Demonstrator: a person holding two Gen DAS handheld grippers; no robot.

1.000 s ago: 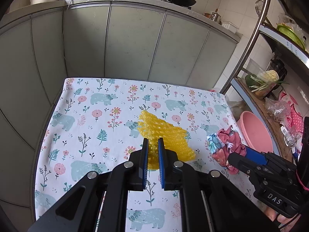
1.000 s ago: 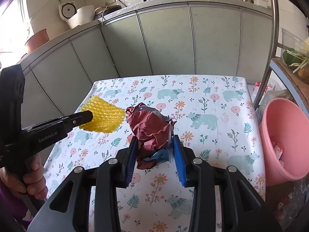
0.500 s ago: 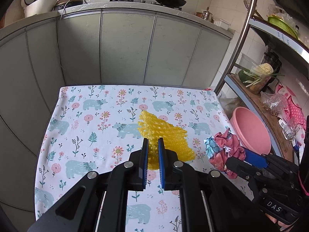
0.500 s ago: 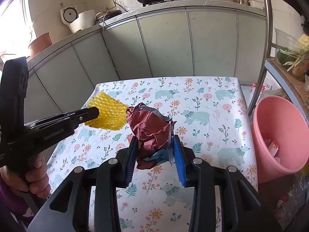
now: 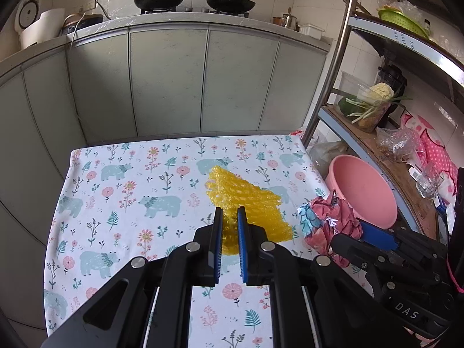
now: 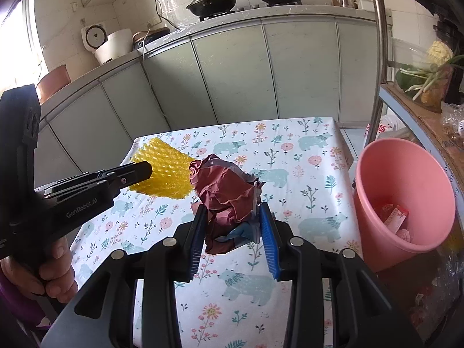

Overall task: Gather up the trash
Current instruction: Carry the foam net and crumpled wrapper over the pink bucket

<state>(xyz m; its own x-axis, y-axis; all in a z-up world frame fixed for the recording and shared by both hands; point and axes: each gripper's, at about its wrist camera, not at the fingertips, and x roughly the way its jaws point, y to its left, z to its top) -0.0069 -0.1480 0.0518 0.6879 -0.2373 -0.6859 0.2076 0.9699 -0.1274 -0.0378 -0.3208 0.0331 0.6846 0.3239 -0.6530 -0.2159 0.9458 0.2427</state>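
Note:
My left gripper [image 5: 230,213] is shut on a yellow foam net [image 5: 246,203] and holds it above the table; the net also shows in the right wrist view [image 6: 165,174]. My right gripper [image 6: 233,211] is shut on a crumpled dark red and blue wrapper [image 6: 229,194], lifted off the table; the wrapper also shows in the left wrist view [image 5: 327,223], right of the net. A pink trash bucket [image 6: 406,185] with some scraps inside stands on the floor right of the table, close to the right gripper; it also shows in the left wrist view [image 5: 362,191].
The table wears a floral bear-print cloth [image 5: 130,188]. Grey kitchen cabinets [image 5: 174,81] stand behind it. A metal shelf rack [image 5: 391,133] with vegetables and bags stands at the right, its pole [image 6: 380,58] by the table's far right corner.
Both grippers have risen and pulled back with their loads; the table looks smaller and farther. The pink bucket shows more fully at the right.

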